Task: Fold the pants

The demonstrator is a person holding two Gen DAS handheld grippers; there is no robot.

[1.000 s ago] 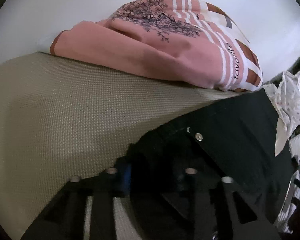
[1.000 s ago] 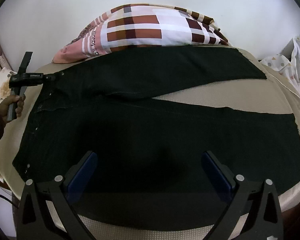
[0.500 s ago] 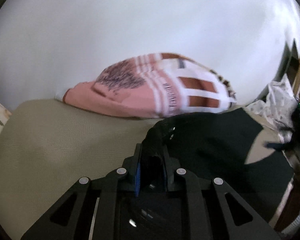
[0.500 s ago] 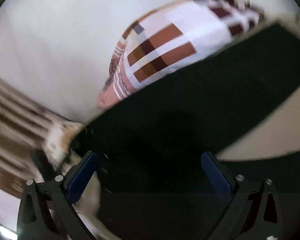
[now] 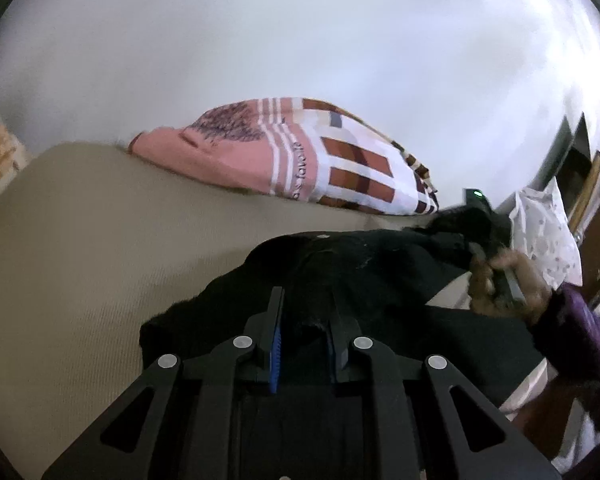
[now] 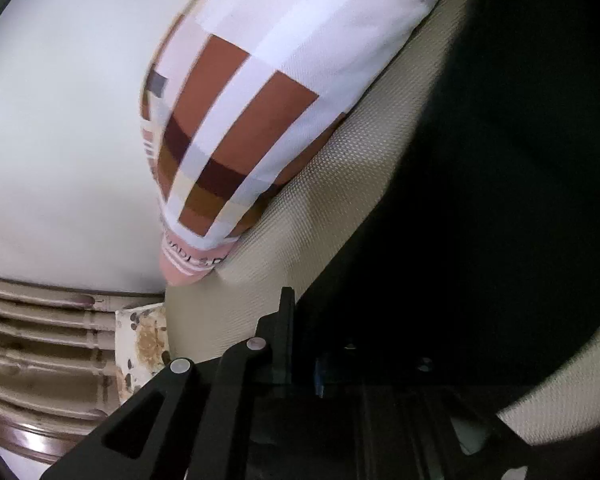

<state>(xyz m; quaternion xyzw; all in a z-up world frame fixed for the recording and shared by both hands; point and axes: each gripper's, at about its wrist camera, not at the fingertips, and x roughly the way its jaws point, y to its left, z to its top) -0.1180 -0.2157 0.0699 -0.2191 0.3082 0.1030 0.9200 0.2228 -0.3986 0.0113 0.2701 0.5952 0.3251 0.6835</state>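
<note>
The black pants [image 5: 364, 272] lie bunched on the beige mattress [image 5: 100, 248]. My left gripper [image 5: 304, 312] is shut on a raised fold of the pants at the waist end. In the left wrist view the other hand and right gripper [image 5: 496, 264] hold black cloth lifted at the right. In the right wrist view the pants [image 6: 480, 200] fill the right side, and my right gripper [image 6: 304, 336] is shut on their edge; its right finger is lost in the dark cloth.
A pink and brown checked pillow [image 5: 312, 160] lies at the bed's far side against the white wall; it also shows in the right wrist view [image 6: 240, 100]. A patterned white cloth [image 5: 544, 232] sits at the right. Brown ribbed furniture [image 6: 40, 340] stands beside the bed.
My left gripper has shut on the pants and lifted them. My right gripper, open a second ago, has swung left and closed on the pants' edge. The flat pants are now bunched up.
</note>
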